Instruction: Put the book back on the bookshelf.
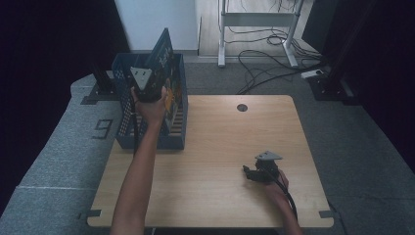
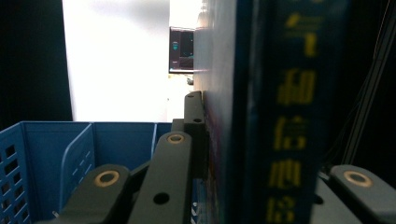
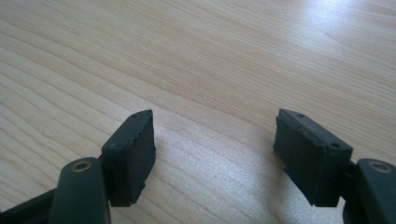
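The tabletop [image 1: 215, 147] carried a blue bin [image 1: 178, 139] at its far-left corner. A book [image 1: 164, 54] stood on end in the bin, long axis nearly upright and leaning slightly, top above the rim. The left claw [image 1: 149, 93] was clamped on the book from the near side, jaws on either face, so the coming move probably ran straight down into the bin. The right claw [image 3: 215, 154] rested spread and empty near the near-right corner, well apart.
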Motion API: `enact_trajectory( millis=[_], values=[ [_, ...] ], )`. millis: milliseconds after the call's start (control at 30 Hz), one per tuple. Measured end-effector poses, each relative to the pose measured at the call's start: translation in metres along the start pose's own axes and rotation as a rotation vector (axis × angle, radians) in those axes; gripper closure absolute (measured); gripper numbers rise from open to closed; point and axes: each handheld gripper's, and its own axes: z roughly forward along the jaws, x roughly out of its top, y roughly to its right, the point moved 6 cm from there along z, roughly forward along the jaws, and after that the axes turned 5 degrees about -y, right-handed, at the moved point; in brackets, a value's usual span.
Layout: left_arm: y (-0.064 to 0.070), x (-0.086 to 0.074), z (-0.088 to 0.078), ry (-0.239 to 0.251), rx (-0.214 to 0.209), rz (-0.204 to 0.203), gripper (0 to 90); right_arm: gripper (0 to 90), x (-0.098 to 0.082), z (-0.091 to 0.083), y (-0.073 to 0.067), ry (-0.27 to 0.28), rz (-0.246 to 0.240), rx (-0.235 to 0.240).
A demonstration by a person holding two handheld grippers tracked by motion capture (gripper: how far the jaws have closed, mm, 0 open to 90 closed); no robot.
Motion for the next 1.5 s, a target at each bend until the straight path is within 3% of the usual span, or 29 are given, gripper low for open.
enact_trajectory(
  millis=[300,500,967,1067,1300,1500],
  values=[
    [0.012,-0.01,0.009,-0.004,0.004,0.026,82.0,28.4,0.0,0.0,0.0,0.001,0.003,0.0],
    [0.018,-0.021,0.015,-0.019,0.006,0.023,82.0,28.3,-0.001,-0.001,0.0,0.001,0.002,0.0],
    [0.014,-0.066,0.026,-0.131,-0.013,0.016,81.6,28.2,-0.001,-0.001,0.0,0.001,0.0,0.001],
    [0.015,-0.075,0.022,-0.132,-0.019,0.015,81.2,28.2,-0.001,-0.001,0.0,0.001,-0.001,-0.001],
    [0.02,-0.083,0.013,-0.147,-0.073,0.01,75.9,28.2,-0.001,-0.001,-0.001,-0.001,-0.005,-0.002],
    [0.021,-0.086,0.01,-0.186,-0.128,0.004,66.1,28.1,-0.001,-0.001,-0.001,-0.002,-0.006,-0.003]
  ],
)
